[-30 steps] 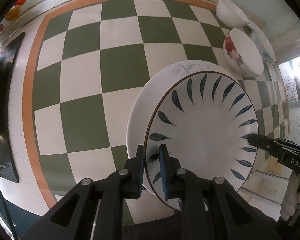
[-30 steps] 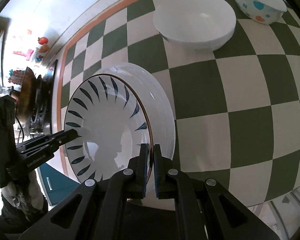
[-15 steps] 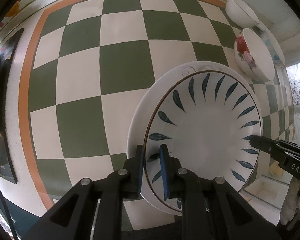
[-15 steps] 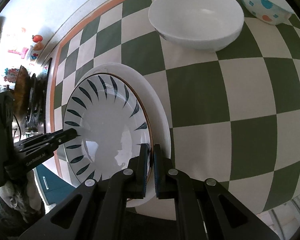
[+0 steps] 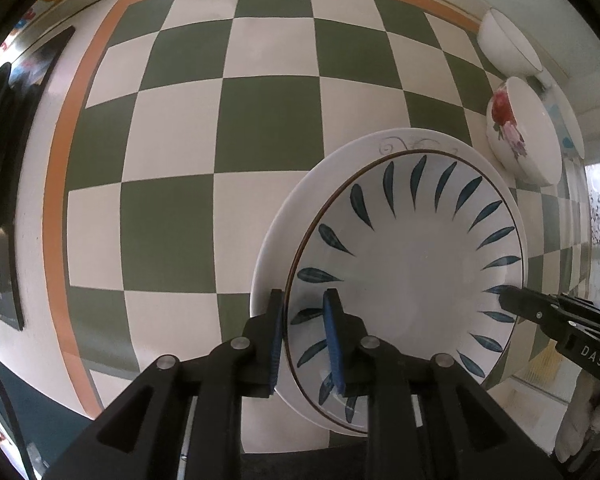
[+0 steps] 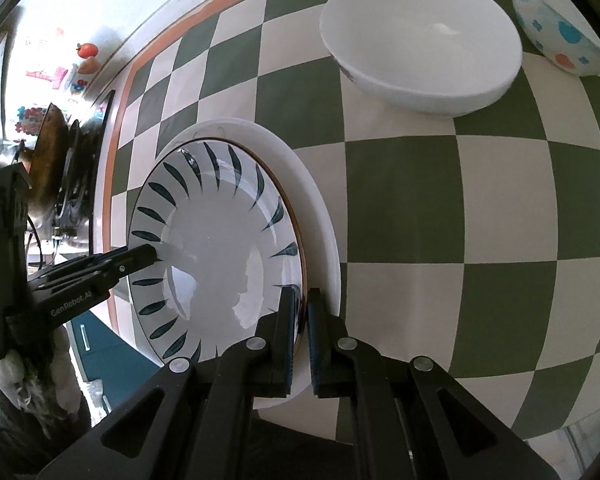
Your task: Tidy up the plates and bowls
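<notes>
A white plate with dark blue leaf marks (image 5: 412,280) (image 6: 220,256) lies on a larger plain white plate (image 5: 276,240) (image 6: 320,216) on the checked tablecloth. My left gripper (image 5: 304,340) points straight down over the leaf plate's near rim. Its jaws are opening, the rim stands between them and a gap shows beside the blue pad. My right gripper (image 6: 300,320) is shut on the opposite rim. Each gripper shows in the other's view: the right one (image 5: 504,300) at the plate's far edge, the left one (image 6: 152,256) likewise.
A flowered bowl (image 5: 520,136) and a white bowl (image 5: 504,48) stand to the right of the plates. The right wrist view shows a large white bowl (image 6: 420,48) and a dotted bowl (image 6: 556,28) beyond. A dark stove (image 6: 72,168) lies past the cloth's orange border.
Both grippers have sunk a little with the leaf plate, which now sits on the white plate. The left jaws have spread slightly. The right jaws still pinch the rim.
</notes>
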### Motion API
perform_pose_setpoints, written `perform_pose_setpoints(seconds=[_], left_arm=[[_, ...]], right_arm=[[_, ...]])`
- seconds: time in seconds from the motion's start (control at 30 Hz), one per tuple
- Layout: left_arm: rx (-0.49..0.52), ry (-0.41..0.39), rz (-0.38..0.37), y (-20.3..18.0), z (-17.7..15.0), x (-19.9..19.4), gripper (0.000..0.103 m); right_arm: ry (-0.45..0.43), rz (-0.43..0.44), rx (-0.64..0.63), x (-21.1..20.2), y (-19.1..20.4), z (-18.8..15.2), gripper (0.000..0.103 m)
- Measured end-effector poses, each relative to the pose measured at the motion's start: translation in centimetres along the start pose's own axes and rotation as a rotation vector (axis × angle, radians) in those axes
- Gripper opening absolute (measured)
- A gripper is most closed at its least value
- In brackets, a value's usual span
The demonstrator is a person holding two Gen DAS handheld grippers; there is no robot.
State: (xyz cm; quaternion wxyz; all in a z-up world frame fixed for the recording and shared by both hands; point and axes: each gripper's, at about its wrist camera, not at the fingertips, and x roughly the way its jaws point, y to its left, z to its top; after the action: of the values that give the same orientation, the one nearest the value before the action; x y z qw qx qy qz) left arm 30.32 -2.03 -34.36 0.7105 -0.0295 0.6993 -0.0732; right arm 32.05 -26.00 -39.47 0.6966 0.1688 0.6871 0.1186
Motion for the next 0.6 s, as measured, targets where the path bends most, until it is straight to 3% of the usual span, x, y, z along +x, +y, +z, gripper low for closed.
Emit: perform_pose_setpoints(seconds=[0.27,0.6], left_arm=[[-0.035,0.033,-0.004,0.6,-0.5,0.0,0.018],[0.010,-0.072,0.006,-0.7,-3.5,-4.7,0.019]], right_arm=[[0.025,-0.033,-0.009,0.0,0.6,0.7,0.010],[-0.066,-0.118,-0.051,-3.5,3.8,-2.1,0.014]])
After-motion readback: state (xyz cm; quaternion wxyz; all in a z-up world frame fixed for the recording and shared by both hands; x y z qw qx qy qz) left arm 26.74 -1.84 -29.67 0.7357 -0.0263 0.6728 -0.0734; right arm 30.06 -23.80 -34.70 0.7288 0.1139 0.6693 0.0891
